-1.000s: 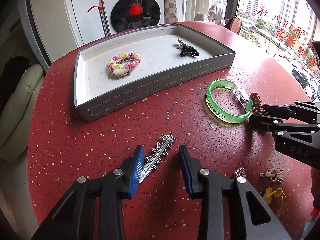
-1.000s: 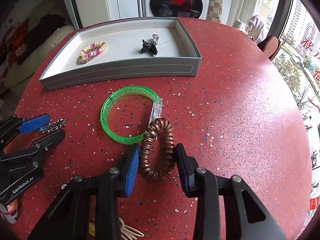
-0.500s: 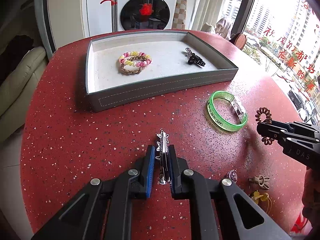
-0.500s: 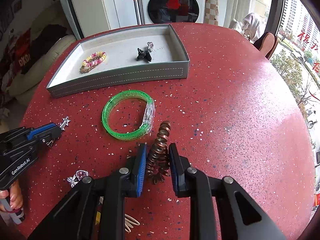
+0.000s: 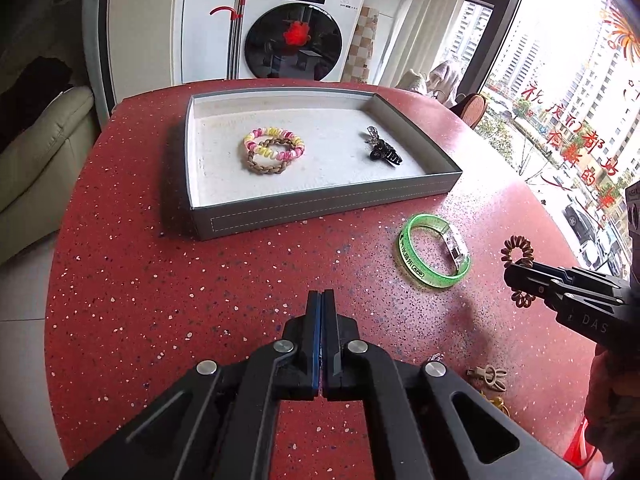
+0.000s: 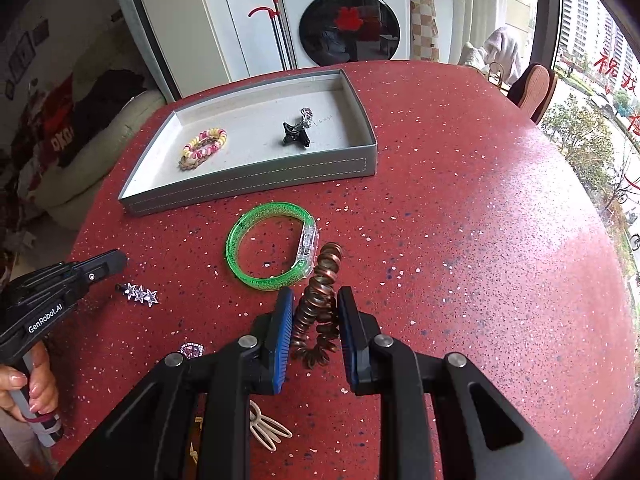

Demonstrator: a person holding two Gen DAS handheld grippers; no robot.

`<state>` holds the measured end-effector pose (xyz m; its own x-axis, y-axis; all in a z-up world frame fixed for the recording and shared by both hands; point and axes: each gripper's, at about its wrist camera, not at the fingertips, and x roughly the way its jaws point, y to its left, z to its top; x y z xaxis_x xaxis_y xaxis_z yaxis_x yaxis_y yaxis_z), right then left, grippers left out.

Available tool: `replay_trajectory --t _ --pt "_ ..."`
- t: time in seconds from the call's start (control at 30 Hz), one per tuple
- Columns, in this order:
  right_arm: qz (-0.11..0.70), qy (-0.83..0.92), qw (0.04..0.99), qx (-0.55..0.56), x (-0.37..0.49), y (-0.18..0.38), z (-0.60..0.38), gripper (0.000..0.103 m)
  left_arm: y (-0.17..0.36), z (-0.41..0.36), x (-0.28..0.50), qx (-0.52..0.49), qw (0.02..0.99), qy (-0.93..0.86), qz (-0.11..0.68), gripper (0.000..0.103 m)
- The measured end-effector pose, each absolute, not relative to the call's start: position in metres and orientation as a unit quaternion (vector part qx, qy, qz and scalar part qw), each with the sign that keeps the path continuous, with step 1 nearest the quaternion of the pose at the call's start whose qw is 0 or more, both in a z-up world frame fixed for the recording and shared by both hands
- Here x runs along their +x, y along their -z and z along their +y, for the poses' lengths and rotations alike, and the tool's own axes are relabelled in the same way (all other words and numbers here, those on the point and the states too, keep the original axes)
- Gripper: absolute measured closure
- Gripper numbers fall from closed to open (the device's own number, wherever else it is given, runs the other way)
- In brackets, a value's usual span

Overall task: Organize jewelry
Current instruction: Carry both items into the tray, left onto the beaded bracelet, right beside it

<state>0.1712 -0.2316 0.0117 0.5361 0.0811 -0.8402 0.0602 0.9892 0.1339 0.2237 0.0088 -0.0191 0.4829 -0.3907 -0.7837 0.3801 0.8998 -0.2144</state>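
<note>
Because your left gripper (image 5: 321, 296) has just pressed together empty, regrasp the star hair clip (image 6: 140, 294). Your right gripper (image 6: 315, 294) pinches the spiral hair tie (image 6: 328, 260).

Tray (image 6: 256, 184) at far side of table (image 6: 460, 240), washing machine (image 6: 344, 16) behind. In tray: stacked bracelets (image 6: 203, 149) left, claw clip (image 6: 295, 135) right, well apart. Bangle (image 6: 272, 252) on table before tray. Coil hair tie (image 6: 318, 304) just right of bangle, between pads of right gripper (image 6: 314, 334). Star clip (image 6: 140, 294) on table left of bangle, just before tip of left gripper (image 6: 106, 264). Ring (image 6: 191, 350) nearer than star clip. Rabbit clip (image 5: 490, 376) at near right edge in left wrist view.
</note>
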Motion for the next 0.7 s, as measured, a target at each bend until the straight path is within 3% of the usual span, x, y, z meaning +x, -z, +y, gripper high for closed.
replay_trajectory --t 0.33,0.37,0.4,0.7 --pt "0.482 -0.02 0.872 0.079 0.168 -0.012 -0.226 0.078 0.015 0.012 0.2 0.075 0.882 0.216 0.412 0.085" --pt "0.482 -0.022 0.872 0.079 0.168 -0.012 -0.225 0.078 0.016 0.012 0.199 0.091 0.882 0.218 0.407 0.072" --pt "0.481 -0.023 0.873 0.08 0.167 -0.012 -0.225 0.078 0.017 0.011 0.197 0.108 0.88 0.221 0.406 0.002" --pt "0.483 -0.035 0.871 0.084 0.165 -0.011 -0.216 0.078 0.035 -0.006 0.205 0.229 0.854 0.282 0.373 0.0"
